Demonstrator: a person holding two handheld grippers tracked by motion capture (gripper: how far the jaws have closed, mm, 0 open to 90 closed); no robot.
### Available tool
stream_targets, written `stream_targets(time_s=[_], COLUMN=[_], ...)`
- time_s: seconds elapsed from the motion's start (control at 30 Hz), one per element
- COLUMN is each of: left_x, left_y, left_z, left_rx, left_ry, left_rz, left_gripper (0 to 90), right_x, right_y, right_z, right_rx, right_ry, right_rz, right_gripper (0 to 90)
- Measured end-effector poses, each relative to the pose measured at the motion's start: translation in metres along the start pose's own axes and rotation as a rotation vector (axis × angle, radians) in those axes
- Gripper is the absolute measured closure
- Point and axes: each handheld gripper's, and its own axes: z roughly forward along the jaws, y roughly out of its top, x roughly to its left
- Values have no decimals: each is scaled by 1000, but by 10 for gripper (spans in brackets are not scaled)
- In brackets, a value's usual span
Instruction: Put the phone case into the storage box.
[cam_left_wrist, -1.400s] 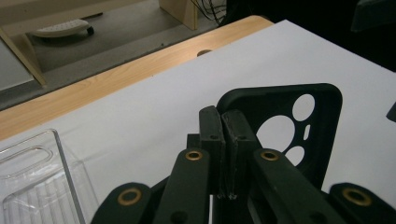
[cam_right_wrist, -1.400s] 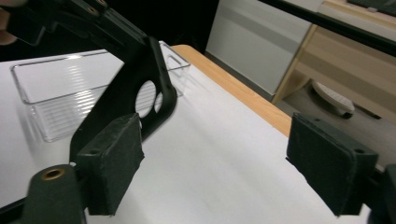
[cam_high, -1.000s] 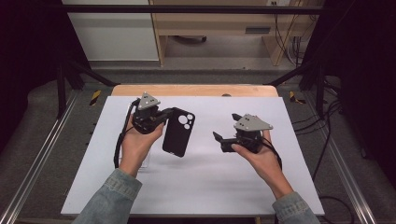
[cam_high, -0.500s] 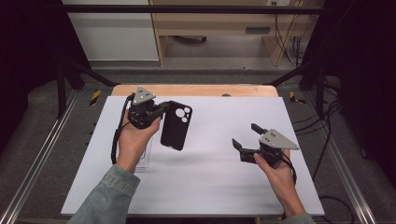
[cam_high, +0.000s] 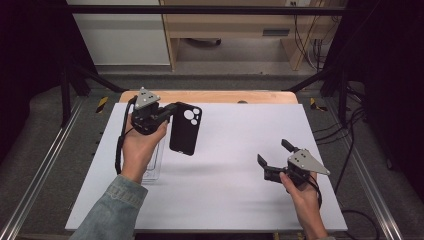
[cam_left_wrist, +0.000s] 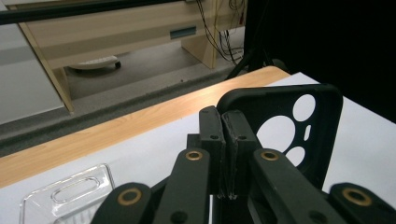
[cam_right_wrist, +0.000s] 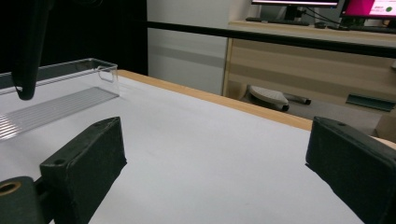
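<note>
Pinching the rim of a black phone case (cam_high: 184, 128) near its camera cut-outs, the left gripper (cam_high: 167, 114) has its jaws shut tight on the thin wall. That hold lets the case hang lifted off the worktop (cam_high: 225, 200) by the far left corner, open and reachable from the other side. In the left gripper view the two pads meet flat on the case edge, so the grip looks firm rather than tipped. Under that hand, along the left edge, lies a clear plastic tray (cam_high: 152, 167), probably the case's packaging. The right gripper (cam_high: 272, 156) sits low near the near right corner, well apart from the case. Its jaws have just been opening and stand wide with nothing between them.
</note>
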Motion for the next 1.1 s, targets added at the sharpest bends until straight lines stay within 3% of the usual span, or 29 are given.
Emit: stream_targets(time_s=[0.27, 0.67, 0.93, 1.1], left_x=[7, 14, 20, 25], left_y=[3, 9, 14, 16], left_z=[-7, -14, -17, -21], left_rx=[-25, -42, -58, -77], left_ry=[12, 24, 35, 47], left_rz=[-20, -25, -42, -61], left_gripper=[872, 872, 872, 872], right_x=[-5, -6, -10, -13], right_y=[-7, -10, -15, -20], right_z=[-6, -16, -25, -32], right_rx=[-15, -24, -49, -49], right_ry=[-30, -3, -13, -20], right_rz=[-14, -44, -61, -39], right_gripper=[55, 73, 76, 73])
